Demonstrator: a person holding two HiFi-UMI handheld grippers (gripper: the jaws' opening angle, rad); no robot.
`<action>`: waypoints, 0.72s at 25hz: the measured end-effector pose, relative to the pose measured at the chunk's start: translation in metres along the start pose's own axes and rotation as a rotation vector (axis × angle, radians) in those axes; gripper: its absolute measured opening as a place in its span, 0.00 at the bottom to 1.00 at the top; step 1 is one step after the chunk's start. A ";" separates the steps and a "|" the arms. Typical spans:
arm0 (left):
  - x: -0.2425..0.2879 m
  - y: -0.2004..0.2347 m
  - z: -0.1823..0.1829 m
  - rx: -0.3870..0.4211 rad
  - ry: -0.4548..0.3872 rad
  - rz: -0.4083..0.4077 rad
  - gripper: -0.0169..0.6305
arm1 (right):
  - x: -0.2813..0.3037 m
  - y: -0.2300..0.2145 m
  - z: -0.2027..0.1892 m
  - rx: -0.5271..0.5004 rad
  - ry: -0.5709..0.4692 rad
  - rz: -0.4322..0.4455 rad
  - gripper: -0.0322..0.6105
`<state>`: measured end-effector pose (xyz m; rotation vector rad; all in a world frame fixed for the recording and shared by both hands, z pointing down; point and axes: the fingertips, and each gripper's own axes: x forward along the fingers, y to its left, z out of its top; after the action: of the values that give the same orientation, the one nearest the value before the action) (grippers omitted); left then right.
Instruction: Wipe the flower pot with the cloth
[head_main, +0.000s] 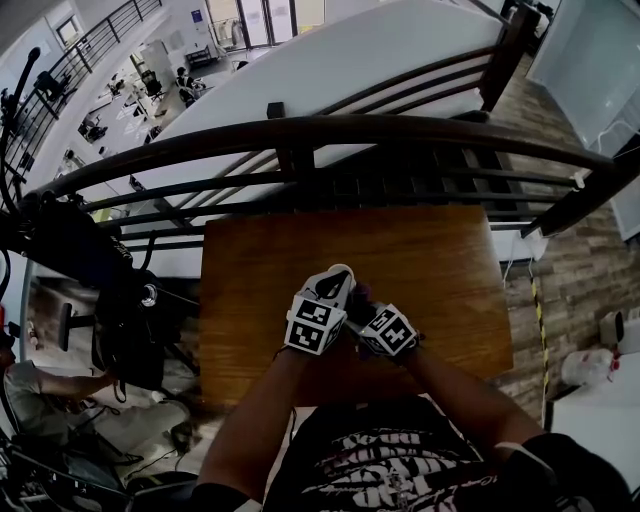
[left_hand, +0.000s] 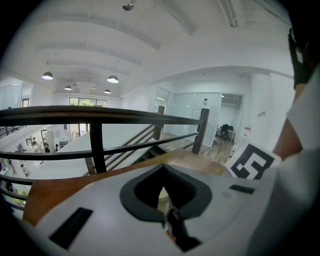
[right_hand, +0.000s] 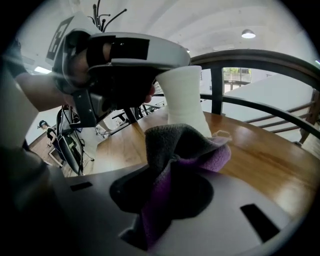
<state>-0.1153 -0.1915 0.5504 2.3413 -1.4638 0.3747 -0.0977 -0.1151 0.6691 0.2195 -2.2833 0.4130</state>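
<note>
White flower pot (right_hand: 184, 95) is stood on the wooden table (right_hand: 260, 155), seemingly pinched at its top by the left gripper (right_hand: 150, 92), jaws narrow; grey-purple cloth (right_hand: 180, 150) is clamped in the right gripper (right_hand: 172, 185), pressed against the pot's lower side; wiping is judged under way, other sides probably left.

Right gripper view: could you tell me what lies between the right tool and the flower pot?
The grey-and-purple cloth, clamped in the right tool, rises in front of the white flower pot; the right gripper view shows this.
</note>
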 end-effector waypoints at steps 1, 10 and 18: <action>-0.001 0.000 -0.001 0.000 0.001 0.001 0.02 | 0.002 0.003 0.000 -0.008 0.003 0.005 0.16; 0.001 -0.001 0.000 -0.002 0.012 -0.003 0.02 | 0.019 0.026 0.006 -0.057 0.016 0.074 0.16; -0.001 0.002 -0.001 -0.015 0.003 0.003 0.02 | 0.031 0.034 0.010 -0.090 0.039 0.087 0.16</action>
<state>-0.1174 -0.1909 0.5512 2.3265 -1.4636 0.3672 -0.1351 -0.0877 0.6785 0.0656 -2.2730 0.3547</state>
